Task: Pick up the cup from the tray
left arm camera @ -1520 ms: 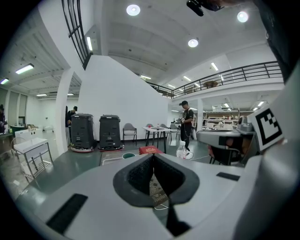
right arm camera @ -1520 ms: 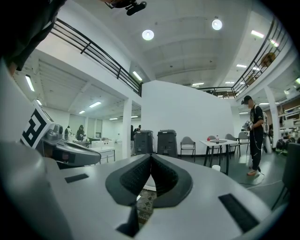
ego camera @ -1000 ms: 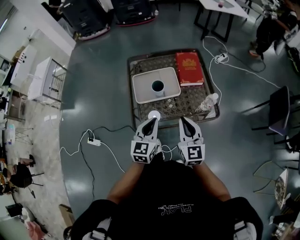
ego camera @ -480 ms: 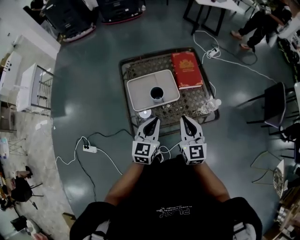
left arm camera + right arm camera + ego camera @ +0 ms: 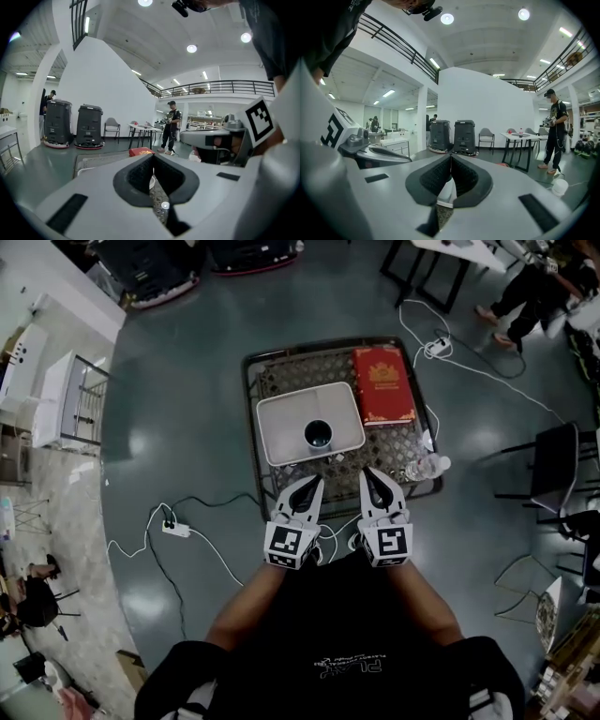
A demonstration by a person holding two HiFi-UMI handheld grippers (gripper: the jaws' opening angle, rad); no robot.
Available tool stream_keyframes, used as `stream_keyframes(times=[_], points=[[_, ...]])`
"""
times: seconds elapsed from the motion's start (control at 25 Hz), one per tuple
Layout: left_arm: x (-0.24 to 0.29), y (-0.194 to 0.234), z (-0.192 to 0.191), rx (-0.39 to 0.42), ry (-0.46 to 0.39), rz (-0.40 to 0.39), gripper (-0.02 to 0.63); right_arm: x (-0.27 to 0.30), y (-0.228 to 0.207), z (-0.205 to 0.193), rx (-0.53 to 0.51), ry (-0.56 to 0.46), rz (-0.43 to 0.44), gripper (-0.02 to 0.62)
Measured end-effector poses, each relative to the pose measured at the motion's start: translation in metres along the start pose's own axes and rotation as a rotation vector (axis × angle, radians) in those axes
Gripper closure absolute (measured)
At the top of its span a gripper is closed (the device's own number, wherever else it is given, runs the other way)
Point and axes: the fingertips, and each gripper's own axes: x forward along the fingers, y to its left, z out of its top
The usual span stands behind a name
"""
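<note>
Head view: cup upright on white tray, near its front edge. Left gripper, right gripper short of it, both closed tight, empty. Cup likely light, rigid, smooth-walled, so pinch across rim wall.

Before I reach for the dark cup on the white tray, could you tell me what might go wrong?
The left gripper and right gripper are both shut; unopened, they could knock the small dark cup over on the white rectangular tray.
The clear plastic bottle lies at the edge of the woven table beside the right gripper; a sweep could roll it off.
</note>
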Motion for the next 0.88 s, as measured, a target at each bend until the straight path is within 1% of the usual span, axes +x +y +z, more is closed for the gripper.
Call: stream_keyframes(times=[0.12,0.32,0.44,0.52,0.6,0.72,0.88], points=[[0.011,-0.002,-0.004,0.001,-0.015,0.010,0.597,0.010,-0.005,-0.001,-0.001,0.002,0.031,0.586],[0.029,0.009,-0.020,0.018,0.003,0.098,0.597,0.024,-0.013,-0.007,0.005,0.017,0.050,0.586],[0.039,0.017,-0.034,0.030,0.015,0.126,0.597,0.027,-0.015,-0.013,0.007,0.024,0.060,0.586],[0.044,0.021,-0.041,0.060,0.014,0.144,0.597,0.029,-0.016,-0.016,0.011,0.032,0.064,0.586],[0.049,0.025,-0.047,0.076,0.016,0.154,0.597,0.031,-0.019,-0.019,0.014,0.040,0.062,0.586],[0.058,0.028,-0.056,0.064,0.027,0.152,0.585,0.032,-0.021,-0.020,0.009,0.044,0.057,0.586],[0.072,0.037,-0.063,0.051,0.028,0.190,0.389,0.034,-0.021,-0.020,0.018,0.038,0.056,0.586]])
